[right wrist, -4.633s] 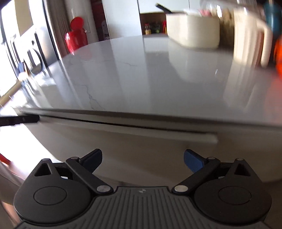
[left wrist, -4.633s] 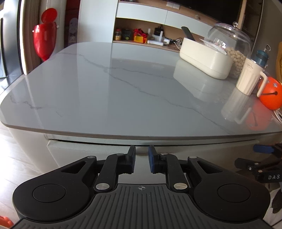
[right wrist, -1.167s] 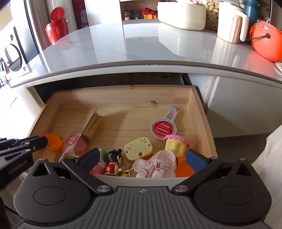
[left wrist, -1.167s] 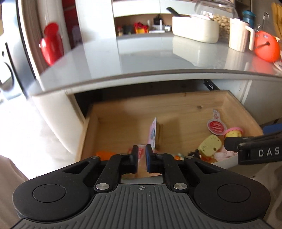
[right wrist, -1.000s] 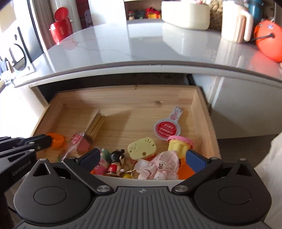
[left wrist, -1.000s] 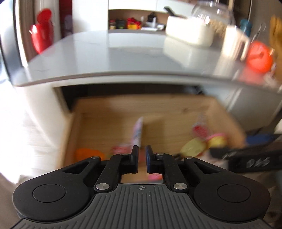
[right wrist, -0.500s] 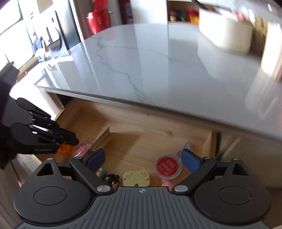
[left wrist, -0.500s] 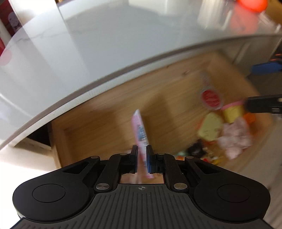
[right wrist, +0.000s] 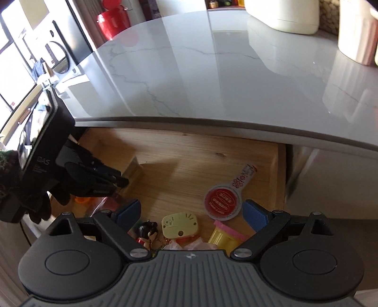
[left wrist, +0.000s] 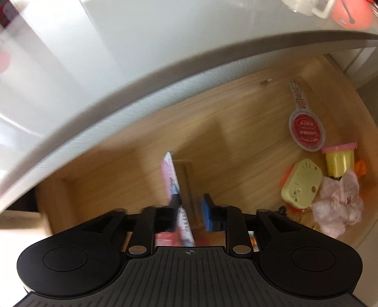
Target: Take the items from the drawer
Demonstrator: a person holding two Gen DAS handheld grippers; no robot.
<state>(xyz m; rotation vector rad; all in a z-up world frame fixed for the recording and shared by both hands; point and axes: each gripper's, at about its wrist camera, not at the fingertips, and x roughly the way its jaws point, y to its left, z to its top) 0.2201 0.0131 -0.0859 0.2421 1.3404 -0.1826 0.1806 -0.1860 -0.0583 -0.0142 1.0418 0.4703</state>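
The wooden drawer (right wrist: 200, 153) stands pulled out under the marble countertop (right wrist: 212, 70). My left gripper (left wrist: 191, 203) is low in its left part, open a little. A thin pink card (left wrist: 170, 174) stands on edge between its fingers, against the left one. In the right wrist view the left gripper (right wrist: 122, 181) is held by a gloved hand beside a wooden block (right wrist: 134, 170). My right gripper (right wrist: 191, 211) hangs wide open over the drawer's front, holding nothing. Below it lie a red round tag (right wrist: 222, 203), a yellow toy (right wrist: 180, 224), a yellow-pink cup (right wrist: 224, 236) and a small doll (right wrist: 146, 233).
A pink cloth (left wrist: 337, 200) lies at the drawer's front right and an orange lid (right wrist: 82, 200) at its front left. On the countertop stand a white box (right wrist: 283, 14) and a mug (right wrist: 354, 35) at the back right. A red bin (right wrist: 114, 21) is beyond the far left corner.
The left gripper has dropped into the drawer around the pink card and its fingers have spread slightly. The right gripper has risen above the drawer front and stays wide open.
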